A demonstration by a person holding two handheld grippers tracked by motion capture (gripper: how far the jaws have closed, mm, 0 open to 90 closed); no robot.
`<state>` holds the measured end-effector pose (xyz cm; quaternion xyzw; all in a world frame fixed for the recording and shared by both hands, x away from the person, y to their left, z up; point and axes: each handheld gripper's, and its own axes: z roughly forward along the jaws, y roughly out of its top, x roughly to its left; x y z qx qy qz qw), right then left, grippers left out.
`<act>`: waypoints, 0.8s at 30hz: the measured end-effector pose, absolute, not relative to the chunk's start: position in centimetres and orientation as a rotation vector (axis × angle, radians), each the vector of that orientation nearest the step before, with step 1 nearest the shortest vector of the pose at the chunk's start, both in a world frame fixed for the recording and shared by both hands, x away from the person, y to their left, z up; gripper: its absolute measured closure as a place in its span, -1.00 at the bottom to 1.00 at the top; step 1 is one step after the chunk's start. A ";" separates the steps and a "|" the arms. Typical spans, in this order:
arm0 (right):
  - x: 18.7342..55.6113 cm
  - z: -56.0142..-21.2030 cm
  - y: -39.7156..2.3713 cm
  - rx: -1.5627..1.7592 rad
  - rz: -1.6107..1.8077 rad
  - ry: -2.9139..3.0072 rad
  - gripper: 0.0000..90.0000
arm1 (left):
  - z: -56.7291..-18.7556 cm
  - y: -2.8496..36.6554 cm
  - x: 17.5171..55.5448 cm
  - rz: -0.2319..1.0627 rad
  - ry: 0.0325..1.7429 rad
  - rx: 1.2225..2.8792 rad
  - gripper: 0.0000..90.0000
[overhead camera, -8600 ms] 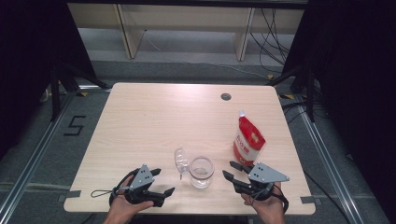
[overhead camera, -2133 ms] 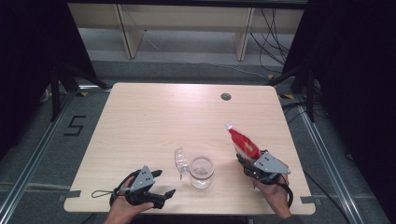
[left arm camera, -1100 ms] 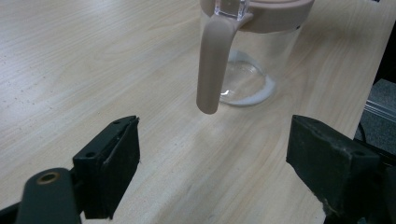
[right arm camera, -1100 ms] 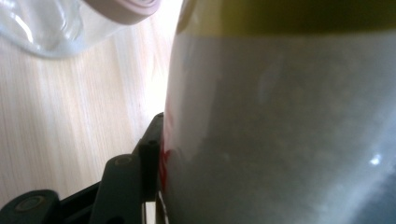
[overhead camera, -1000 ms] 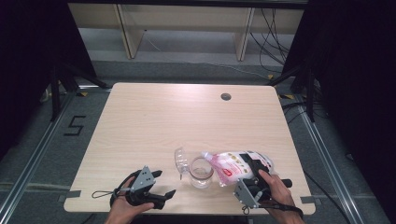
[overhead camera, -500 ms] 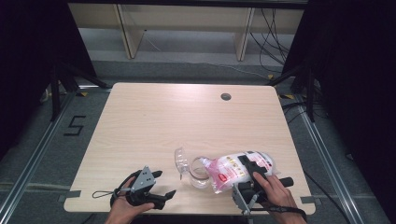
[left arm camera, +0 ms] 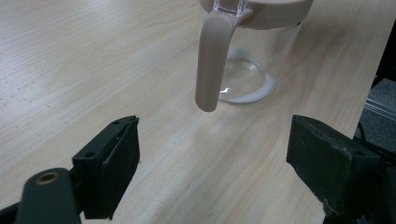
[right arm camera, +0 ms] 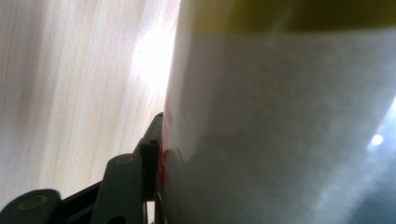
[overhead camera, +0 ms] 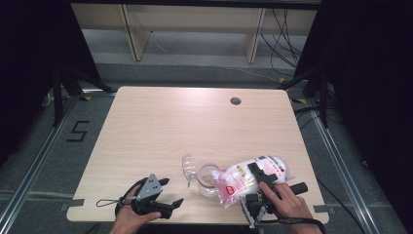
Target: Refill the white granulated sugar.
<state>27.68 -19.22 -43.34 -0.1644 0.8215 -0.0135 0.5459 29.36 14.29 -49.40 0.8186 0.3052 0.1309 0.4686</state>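
Bag [overhead camera: 248, 178] of something white and grainy, clear plastic with a pink and red label, is lying tipped on its side up off the table, with its lower end over the mouth of the glass jar [overhead camera: 208, 178]. The right gripper [overhead camera: 260, 187] has it clamped across the middle, jaws partway closed and squeezing the bag between them. In the right gripper view you mostly get the bag [right arm camera: 280, 130] pressed right against the left jaw, with a bit of wood grain off to the side.

The jar is clear with a beige rim and a flip lid [overhead camera: 188, 168] hanging open toward the left, standing near the front edge of the table [overhead camera: 195, 122], roughly in the middle. From the left gripper view the jar [left arm camera: 247, 60] is just ahead, with a beige strap [left arm camera: 212, 60] dangling down its side and a little white stuff at the bottom.

The left gripper [overhead camera: 163, 197] sits near the front left of the table, well apart from the jar, jaws spread wide with nothing between them. A small round hole [overhead camera: 235, 101] is at the far side of the tabletop.
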 end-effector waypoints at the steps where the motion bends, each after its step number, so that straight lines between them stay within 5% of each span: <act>1: 27.7 -43.2 -19.2 -0.419 -0.050 1.941 0.11 | -49.4 14.3 29.3 0.324 0.748 2.006 -0.62; 24: 27.9 -43.0 -18.9 -0.460 -0.105 1.922 0.12 | -49.5 14.3 29.4 0.327 0.751 2.001 -0.62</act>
